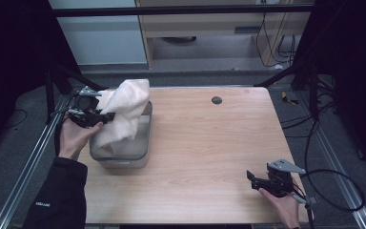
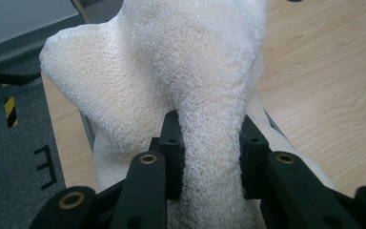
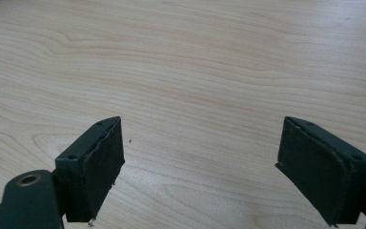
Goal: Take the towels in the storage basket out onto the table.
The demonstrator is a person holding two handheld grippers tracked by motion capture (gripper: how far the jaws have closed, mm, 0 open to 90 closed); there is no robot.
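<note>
Lifting the towel [image 1: 123, 112] from the bin [image 1: 143, 155]: left tongs [image 1: 106, 116] clamp its bunched fold, bulk draped ahead. Right tongs [image 1: 250, 180] idle open over bare tabletop [image 1: 209, 143]. Next: raise clear, then carry sideways.

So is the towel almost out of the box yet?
Partly. The left gripper is clamped on a bunch of the white towel and holds it up above the clear bin. The towel's lower part hangs down inside the bin, so lifting it clear is left. The right gripper rests open near the table corner, holding nothing.
</note>
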